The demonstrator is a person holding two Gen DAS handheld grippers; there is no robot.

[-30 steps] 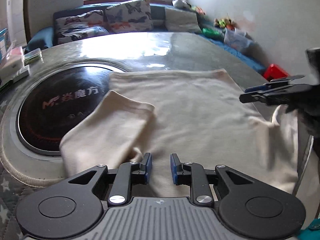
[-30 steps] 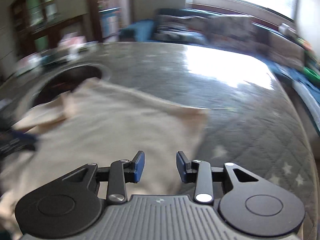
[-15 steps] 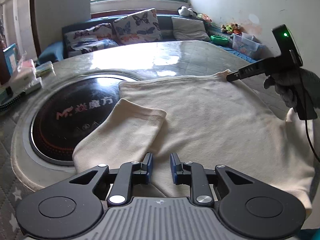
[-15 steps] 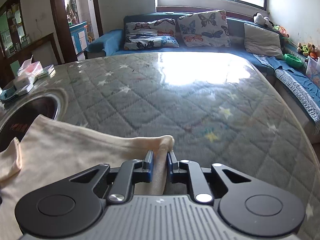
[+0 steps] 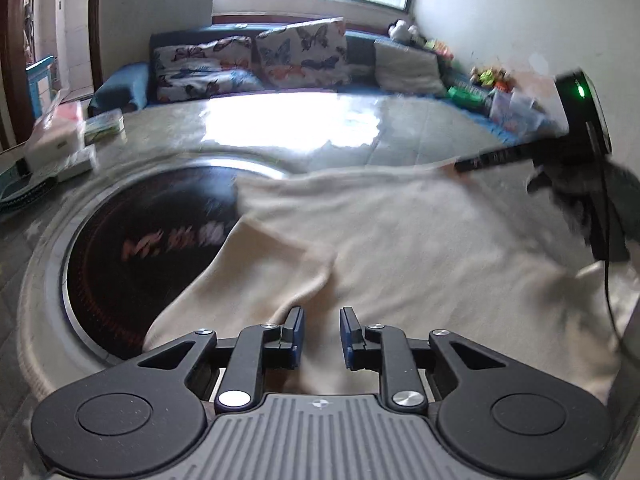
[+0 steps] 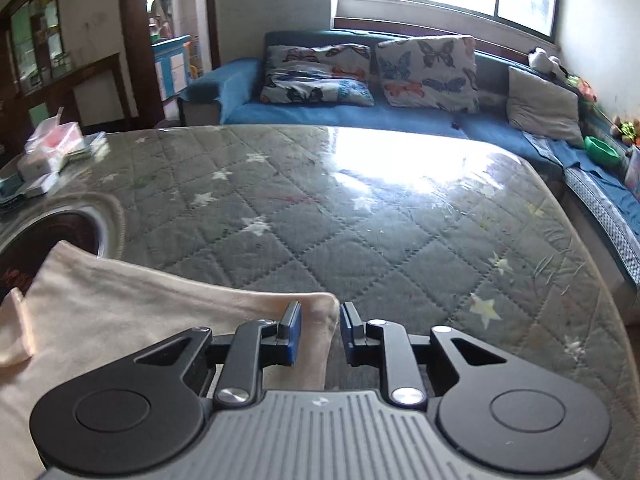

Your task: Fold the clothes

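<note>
A cream shirt [image 5: 400, 248] lies spread on the quilted table, with one sleeve [image 5: 256, 280] folded in over its left side. My left gripper [image 5: 320, 338] is open over the near edge of the shirt, by the sleeve. My right gripper [image 6: 320, 334] is open around the shirt's far right corner [image 6: 320, 316], which lies between its jaws. The shirt [image 6: 120, 320] fills the lower left of the right wrist view. The right gripper also shows in the left wrist view [image 5: 464, 166], at the far right corner.
A round black cooktop [image 5: 140, 248] set in the table lies partly under the shirt's left side. Boxes and packets [image 6: 48, 152] sit at the table's far left. A blue sofa with butterfly cushions [image 6: 400, 76] stands behind the quilted table [image 6: 360, 220].
My right gripper was shut on the shirt's far right corner half a second ago and its jaws have now opened. The left gripper has risen slightly and opened a little wider.
</note>
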